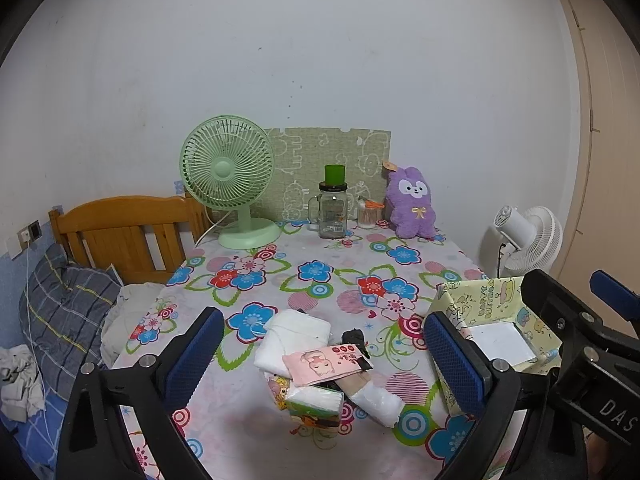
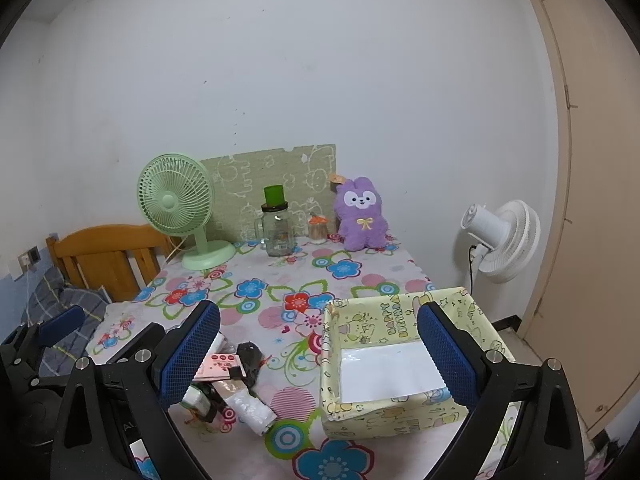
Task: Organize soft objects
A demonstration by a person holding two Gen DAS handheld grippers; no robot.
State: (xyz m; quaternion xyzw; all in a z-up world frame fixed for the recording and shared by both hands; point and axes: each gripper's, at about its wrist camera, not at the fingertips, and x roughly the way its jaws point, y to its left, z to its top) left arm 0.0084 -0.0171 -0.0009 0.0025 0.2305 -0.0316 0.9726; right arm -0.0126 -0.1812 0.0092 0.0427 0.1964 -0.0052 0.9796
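Observation:
A pile of soft things lies at the table's near middle: a folded white cloth (image 1: 294, 338), a pink packet (image 1: 326, 364), a tissue pack (image 1: 316, 400), a white roll (image 1: 378, 402) and a small black item (image 1: 353, 338). My left gripper (image 1: 324, 356) is open above the pile and holds nothing. An open yellow patterned box (image 2: 400, 320) with a white bottom stands to the right. My right gripper (image 2: 318, 356) is open and empty over the box's left wall. The pile also shows in the right wrist view (image 2: 236, 380). A purple plush toy (image 1: 412, 204) sits at the table's far edge.
A green desk fan (image 1: 228, 180), a glass jar with a green cup on it (image 1: 333, 212) and a small cotton-swab jar (image 1: 368, 214) stand along the far wall before a green mat (image 1: 332, 160). A bed with a wooden headboard (image 1: 120, 236) is left. A white floor fan (image 2: 500, 240) stands right.

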